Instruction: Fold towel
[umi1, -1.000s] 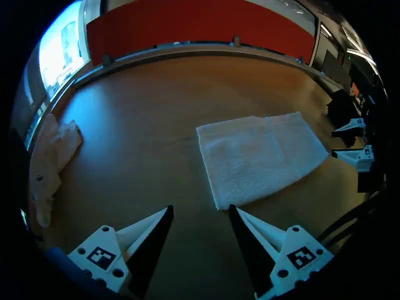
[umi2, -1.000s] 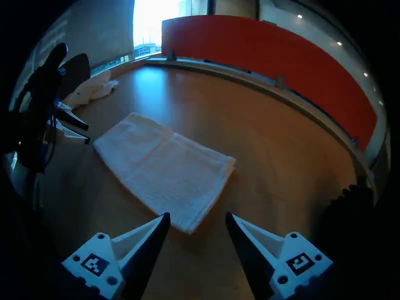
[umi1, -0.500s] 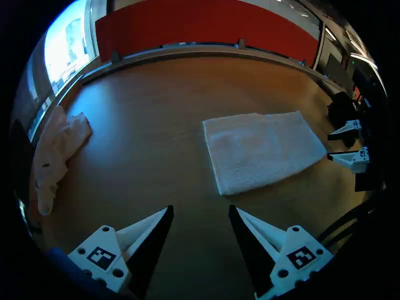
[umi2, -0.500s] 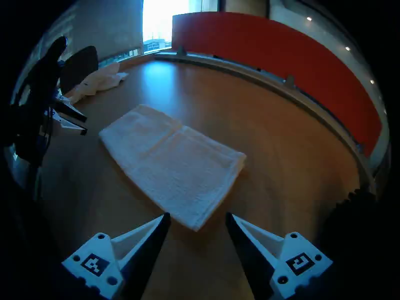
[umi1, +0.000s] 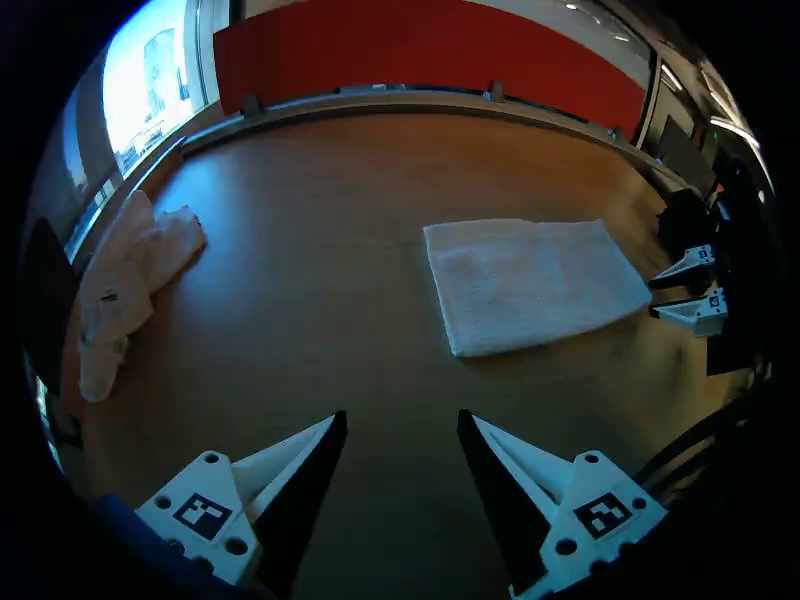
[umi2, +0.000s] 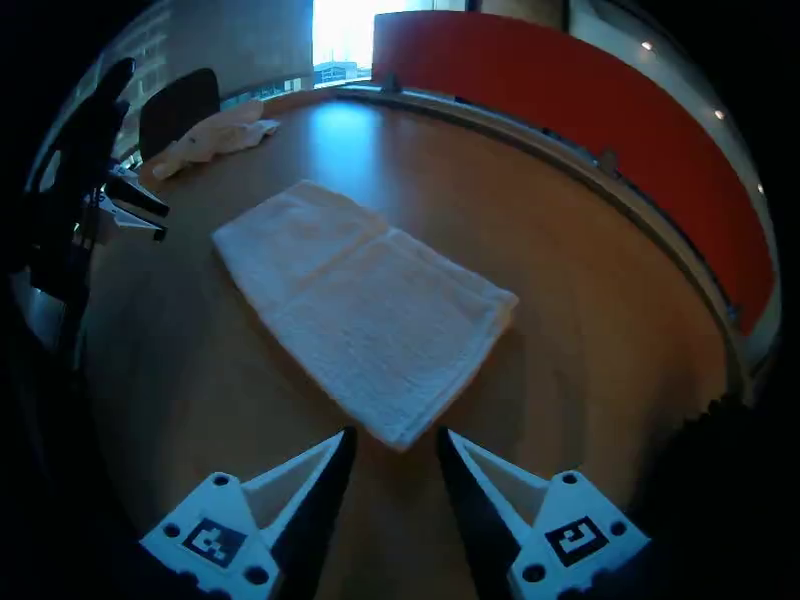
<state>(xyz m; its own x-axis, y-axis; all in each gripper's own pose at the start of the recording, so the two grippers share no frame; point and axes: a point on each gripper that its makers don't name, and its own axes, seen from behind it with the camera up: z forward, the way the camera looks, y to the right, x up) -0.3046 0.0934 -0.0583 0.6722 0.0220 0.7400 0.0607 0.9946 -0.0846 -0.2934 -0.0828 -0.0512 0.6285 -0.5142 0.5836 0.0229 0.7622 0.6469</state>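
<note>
Towel (umi2: 360, 310) is lying corner-first just ahead of the right hand-held gripper (umi2: 392, 465), fingers apart; left hand-held gripper (umi1: 398, 440), also apart, is hanging farther off.

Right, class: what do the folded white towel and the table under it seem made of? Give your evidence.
Towel: probably cotton terry, matte; the surface looks nubbly. Table: wood or wood-look laminate, smooth semi-gloss; warm brown, with a sheen of reflected light.
</note>
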